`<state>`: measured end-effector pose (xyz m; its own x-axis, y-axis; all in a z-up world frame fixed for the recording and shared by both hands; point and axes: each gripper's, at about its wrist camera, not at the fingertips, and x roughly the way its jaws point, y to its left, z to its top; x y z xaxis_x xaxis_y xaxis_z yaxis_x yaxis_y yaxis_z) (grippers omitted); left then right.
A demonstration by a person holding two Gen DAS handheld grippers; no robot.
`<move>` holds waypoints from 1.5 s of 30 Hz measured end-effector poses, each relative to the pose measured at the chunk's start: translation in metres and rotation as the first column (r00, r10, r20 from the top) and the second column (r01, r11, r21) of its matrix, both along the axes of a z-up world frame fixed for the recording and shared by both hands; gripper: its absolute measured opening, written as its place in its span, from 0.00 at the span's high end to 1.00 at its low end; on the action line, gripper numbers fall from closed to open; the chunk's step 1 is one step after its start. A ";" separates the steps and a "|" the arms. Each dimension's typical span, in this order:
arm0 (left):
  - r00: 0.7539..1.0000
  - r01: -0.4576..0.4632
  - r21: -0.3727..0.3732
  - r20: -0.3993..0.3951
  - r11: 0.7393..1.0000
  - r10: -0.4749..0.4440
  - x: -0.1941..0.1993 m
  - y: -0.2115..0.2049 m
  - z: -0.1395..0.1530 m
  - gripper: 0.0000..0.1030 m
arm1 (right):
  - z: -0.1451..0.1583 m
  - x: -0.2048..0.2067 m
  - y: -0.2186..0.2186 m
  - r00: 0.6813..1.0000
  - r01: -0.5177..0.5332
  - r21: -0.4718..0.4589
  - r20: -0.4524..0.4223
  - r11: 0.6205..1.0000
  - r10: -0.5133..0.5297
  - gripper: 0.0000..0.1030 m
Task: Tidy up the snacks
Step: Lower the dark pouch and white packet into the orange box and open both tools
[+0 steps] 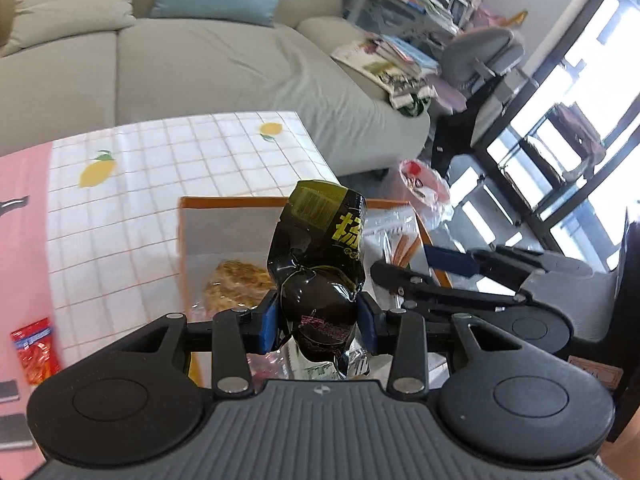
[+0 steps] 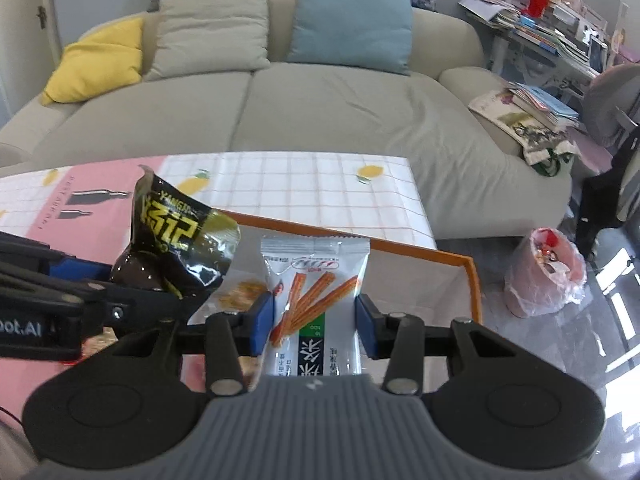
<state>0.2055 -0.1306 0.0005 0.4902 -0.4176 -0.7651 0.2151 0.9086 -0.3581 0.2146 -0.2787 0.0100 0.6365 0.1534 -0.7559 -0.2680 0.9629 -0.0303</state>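
Left gripper [image 1: 319, 322] pinching black snack packet [image 1: 320, 264] over orange-rimmed tray [image 2: 474, 280]; right gripper [image 2: 316, 326] spread around white stick-snack packet [image 2: 316, 300]; glossy film may slip free

The crumpled black snack packet [image 1: 318, 264] of glossy foil film is catching bright highlights between the blue, matt, rubbery-looking pads [image 1: 269, 322] of the left gripper [image 1: 318, 320]. The flat white packet printed with orange sticks [image 2: 316, 292] is showing smooth, shiny plastic. The white checked tablecloth with lemon prints [image 2: 288, 184] is looking sleek, like wipeable vinyl. The pale beige sofa [image 2: 320, 120] is wearing soft, matt woven cloth.
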 end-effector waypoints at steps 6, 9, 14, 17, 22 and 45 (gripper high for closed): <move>0.998 0.044 0.026 -0.049 0.999 -0.043 0.022 -0.020 -0.026 0.56 | -0.020 0.025 -0.011 0.999 0.031 -0.053 -0.011 0.998 -0.031 0.58; 0.996 0.058 0.030 -0.069 0.998 -0.056 0.028 -0.025 -0.038 0.56 | -0.032 0.034 -0.019 0.998 0.040 -0.051 -0.037 0.998 -0.041 0.58; 0.991 0.096 0.080 -0.096 0.992 -0.088 0.037 -0.035 -0.055 0.56 | -0.057 0.048 -0.031 0.993 0.043 -0.040 -0.109 0.998 -0.047 0.58; 0.989 0.119 0.112 -0.101 0.987 -0.108 0.041 -0.040 -0.062 0.56 | -0.068 0.052 -0.035 0.990 0.035 -0.049 -0.135 0.998 -0.041 0.58; 0.985 0.142 0.120 -0.115 0.982 -0.129 0.045 -0.044 -0.071 0.56 | -0.079 0.057 -0.038 0.985 0.018 -0.049 -0.169 0.999 -0.026 0.58; 0.982 0.152 0.158 -0.139 0.976 -0.130 0.041 -0.040 -0.062 0.38 | -0.085 0.062 -0.037 0.975 0.048 -0.075 -0.211 0.996 -0.063 0.43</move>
<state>0.2463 -0.1709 -0.0618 0.3299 -0.3367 -0.8819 0.3076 0.9216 -0.2368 0.2770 -0.3157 -0.0747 0.4659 0.0650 -0.8825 -0.2213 0.9742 -0.0451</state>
